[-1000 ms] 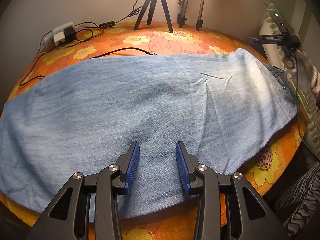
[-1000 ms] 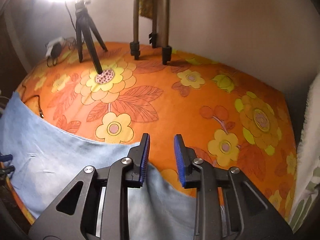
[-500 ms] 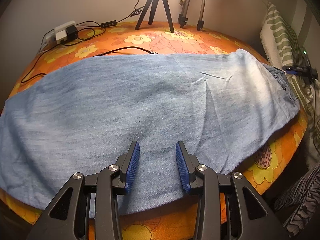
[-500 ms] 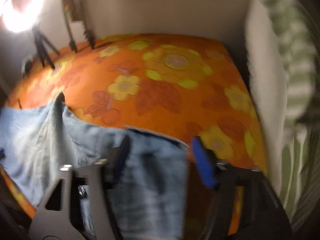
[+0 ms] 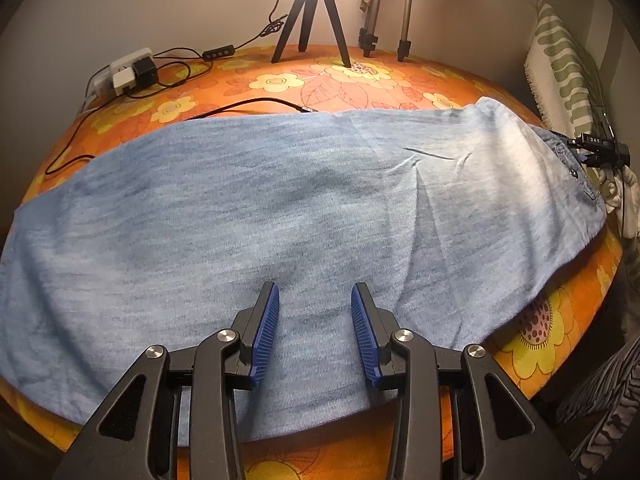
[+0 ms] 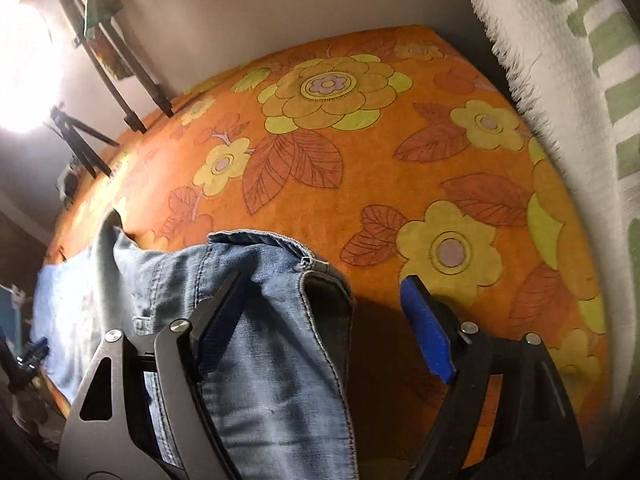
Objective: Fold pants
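- Denim, pale blue and washed-out, makes up the pants; we see them spread flat across the bench, which is covered in an orange cloth printed with yellow flowers and rust leaves.
- In the left wrist view the pants lie lengthwise from the left edge to the right edge, mostly smooth, with a few short creases toward the right end.
- In the right wrist view we see the waist end: a stitched band, seams, and a dark inner lining showing where the fabric turns over.
- Our left gripper points steeply down over the near edge of the pants; its jaws stand narrow with a clear gap, the blue pads above the denim and gripping nothing that we can see.
- Our right gripper points steeply down at the waist end; its jaws are wide and closing a little, with the waist fabric lying between them against the left pad, the right pad clear of it over the orange cloth.
- A white and green fringed towel hangs at the right of the bench.
- Two tripods stand at the far side, near a power strip with black cables.
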The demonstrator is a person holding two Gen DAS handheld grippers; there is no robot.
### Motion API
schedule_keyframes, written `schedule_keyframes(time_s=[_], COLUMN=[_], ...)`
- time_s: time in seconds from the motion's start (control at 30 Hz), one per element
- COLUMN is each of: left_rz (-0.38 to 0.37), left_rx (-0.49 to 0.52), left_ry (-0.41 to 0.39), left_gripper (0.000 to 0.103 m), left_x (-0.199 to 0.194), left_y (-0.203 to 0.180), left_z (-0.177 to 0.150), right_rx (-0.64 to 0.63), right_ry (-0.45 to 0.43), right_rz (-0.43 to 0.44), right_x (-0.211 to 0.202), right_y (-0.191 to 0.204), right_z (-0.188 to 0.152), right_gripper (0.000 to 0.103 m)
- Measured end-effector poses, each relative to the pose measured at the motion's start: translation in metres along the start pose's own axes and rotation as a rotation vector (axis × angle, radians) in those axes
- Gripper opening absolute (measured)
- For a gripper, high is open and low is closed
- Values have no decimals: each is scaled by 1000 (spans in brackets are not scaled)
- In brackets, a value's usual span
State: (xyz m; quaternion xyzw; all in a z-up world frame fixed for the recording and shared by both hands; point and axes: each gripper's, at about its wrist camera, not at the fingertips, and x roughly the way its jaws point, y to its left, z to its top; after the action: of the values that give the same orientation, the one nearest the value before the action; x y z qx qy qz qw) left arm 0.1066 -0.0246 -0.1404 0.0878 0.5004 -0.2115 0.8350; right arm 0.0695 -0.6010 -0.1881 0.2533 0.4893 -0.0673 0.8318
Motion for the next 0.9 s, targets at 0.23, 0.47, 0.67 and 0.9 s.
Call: schedule_keyframes(time_s=[0.23,0.47,0.67,0.9], left_rz=[-2,-1,11,30], left_rx=[-2,9,14,-30], left_ry=[-1,0,5,-63], left_gripper=[36,36,36,36], left_x=[1,1,-1,-30], left_y=[0,1,0,8], left_z=[1,2,1,-3], right_rx=[-29,68,38,-76], right_ry=[-26,-121,-70,-151], right_rz=[-10,-250,-331,-339], right_x=[-8,-40,-23,-75], right_y=[25,29,41,83], right_z=[-14,-12,-8,-15], right_gripper=[15,10,25,45])
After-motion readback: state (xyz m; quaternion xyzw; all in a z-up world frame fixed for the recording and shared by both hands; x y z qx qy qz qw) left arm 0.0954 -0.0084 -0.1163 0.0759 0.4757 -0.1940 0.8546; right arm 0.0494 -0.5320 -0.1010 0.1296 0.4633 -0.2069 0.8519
